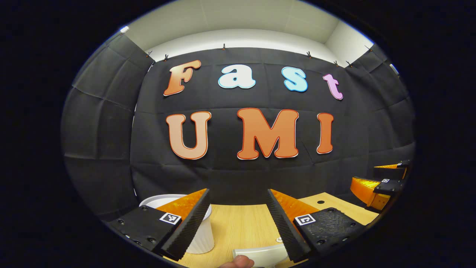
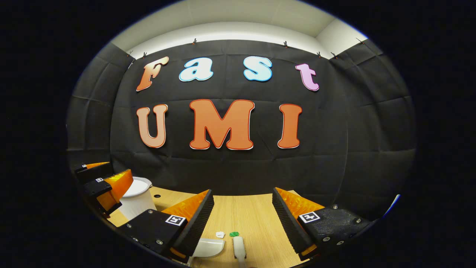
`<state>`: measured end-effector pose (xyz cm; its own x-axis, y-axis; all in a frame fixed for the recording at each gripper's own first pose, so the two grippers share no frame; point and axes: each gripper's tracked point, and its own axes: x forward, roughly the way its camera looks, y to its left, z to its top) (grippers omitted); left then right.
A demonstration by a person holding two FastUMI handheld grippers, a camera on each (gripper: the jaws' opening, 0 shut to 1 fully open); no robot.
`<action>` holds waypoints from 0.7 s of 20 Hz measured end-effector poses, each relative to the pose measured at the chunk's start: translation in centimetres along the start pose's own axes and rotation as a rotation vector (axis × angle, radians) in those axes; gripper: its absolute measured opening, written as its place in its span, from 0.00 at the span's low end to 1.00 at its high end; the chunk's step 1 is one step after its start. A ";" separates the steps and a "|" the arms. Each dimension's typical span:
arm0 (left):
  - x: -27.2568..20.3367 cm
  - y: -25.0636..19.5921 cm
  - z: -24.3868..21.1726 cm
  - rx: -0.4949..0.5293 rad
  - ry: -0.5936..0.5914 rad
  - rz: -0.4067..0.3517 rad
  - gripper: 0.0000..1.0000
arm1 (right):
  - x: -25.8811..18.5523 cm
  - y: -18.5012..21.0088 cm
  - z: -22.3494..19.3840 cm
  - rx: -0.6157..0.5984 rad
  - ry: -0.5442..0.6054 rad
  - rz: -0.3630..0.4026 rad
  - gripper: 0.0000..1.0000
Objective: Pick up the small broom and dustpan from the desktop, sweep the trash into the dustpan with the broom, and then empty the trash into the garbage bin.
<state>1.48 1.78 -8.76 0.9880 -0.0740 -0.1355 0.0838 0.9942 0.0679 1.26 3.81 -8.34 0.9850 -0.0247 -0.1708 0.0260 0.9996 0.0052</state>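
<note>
Left gripper view, left tongs (image 1: 238, 219): the fingers are held wide apart with nothing between them, raised above the surface (image 1: 241, 227), which suggests no grasp has begun.
Left gripper view, garbage bin (image 1: 199, 232): a white ribbed tub is seen standing on the surface, partly covered by the near finger.
Left gripper view, dustpan (image 1: 266, 255): a pale edge is seen to the right of the garbage bin, cut off at the bottom; a fingertip is glimpsed beside it.
Left gripper view, right tongs (image 1: 383, 182): seen far right of the garbage bin, cropped.
Right gripper view, right tongs: held apart and empty, aimed over the sweeping things, probably to approach them.
Right gripper view, broom (image 2: 240, 247): a white handle is seen well right of the garbage bin, its lower part cut off.
Right gripper view, trash (image 2: 227, 234): a white scrap and a green scrap lie just beyond the broom.
Right gripper view, left tongs: seen beside the garbage bin, spread hard to judge.
</note>
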 end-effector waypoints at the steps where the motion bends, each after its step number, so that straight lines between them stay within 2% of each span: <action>1: -0.1 0.3 -0.1 -0.002 0.003 0.009 0.95 | 0.0 0.6 0.0 0.003 -0.004 0.016 0.95; 6: -0.2 0.1 -0.4 -0.033 0.009 0.055 0.94 | 0.6 1.1 0.1 -0.019 -0.020 0.039 0.95; 14: 0.7 -1.8 0.1 -0.025 0.000 0.064 0.95 | 1.6 0.1 -0.2 -0.008 -0.011 0.040 0.95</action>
<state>2.03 -0.08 -8.88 0.9913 -0.0100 -0.1315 0.0169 0.9985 0.0514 2.84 3.92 -8.82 0.9870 0.0154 -0.1601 -0.0149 0.9999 0.0040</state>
